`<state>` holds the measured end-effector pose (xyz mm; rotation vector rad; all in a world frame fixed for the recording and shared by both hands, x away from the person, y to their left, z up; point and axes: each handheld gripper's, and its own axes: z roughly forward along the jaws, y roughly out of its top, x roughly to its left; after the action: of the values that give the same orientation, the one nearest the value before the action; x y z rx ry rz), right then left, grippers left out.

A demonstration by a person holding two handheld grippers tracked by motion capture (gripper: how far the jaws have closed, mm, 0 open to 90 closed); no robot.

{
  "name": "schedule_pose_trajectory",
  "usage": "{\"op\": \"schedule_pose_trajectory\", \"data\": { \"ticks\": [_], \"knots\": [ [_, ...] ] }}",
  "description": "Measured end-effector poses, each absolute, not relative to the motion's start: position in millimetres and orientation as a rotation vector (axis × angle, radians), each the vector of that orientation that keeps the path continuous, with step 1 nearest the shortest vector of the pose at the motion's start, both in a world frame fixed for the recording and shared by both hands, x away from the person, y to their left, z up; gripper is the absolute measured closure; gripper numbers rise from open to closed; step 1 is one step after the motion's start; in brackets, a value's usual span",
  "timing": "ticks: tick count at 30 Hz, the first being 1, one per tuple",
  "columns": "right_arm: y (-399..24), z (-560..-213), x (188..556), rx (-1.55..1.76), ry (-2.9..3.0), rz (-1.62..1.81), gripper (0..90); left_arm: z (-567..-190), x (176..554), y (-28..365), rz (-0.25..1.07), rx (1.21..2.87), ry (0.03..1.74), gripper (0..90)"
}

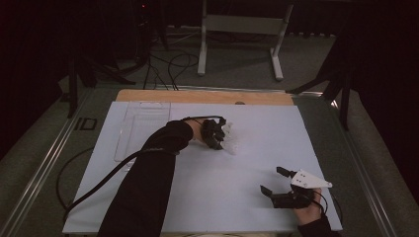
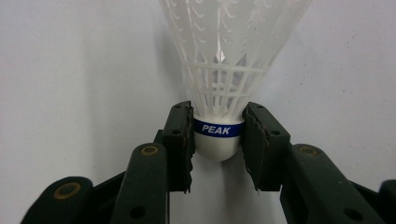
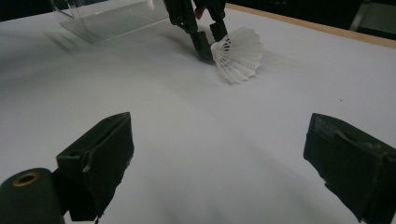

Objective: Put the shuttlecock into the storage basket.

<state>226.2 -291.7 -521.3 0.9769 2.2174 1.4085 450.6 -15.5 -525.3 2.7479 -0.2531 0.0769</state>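
Note:
A white plastic shuttlecock (image 2: 229, 56) with a blue band marked PEAK lies on the white board (image 1: 212, 197), its skirt pointing away from my left gripper (image 2: 218, 135). The left gripper is shut on the shuttlecock's rounded cork base, one pad pressing each side of it. In the high view the left gripper (image 1: 220, 137) and shuttlecock (image 1: 231, 140) sit at the board's middle, toward the far side. My right gripper (image 1: 272, 180) rests near the front right of the board, open, with nothing between its jaws. From the right gripper (image 3: 219, 158) I see the shuttlecock (image 3: 238, 53) ahead.
A clear plastic tray (image 1: 141, 126) lies at the board's far left, also in the right gripper view (image 3: 107, 16). A wooden strip (image 1: 197, 96) borders the far edge. The left gripper's black cable (image 1: 89, 192) loops off the board's left side.

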Motion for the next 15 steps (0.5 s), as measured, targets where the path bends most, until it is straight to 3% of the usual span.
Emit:
{"op": "schedule_pose_trajectory", "data": {
  "ticks": [15],
  "knots": [
    [-292,-520,226,0.974,2.211,1.403,8.6,-499,445,-11,0.015,2.760,-0.122,66.2]
  ]
}}
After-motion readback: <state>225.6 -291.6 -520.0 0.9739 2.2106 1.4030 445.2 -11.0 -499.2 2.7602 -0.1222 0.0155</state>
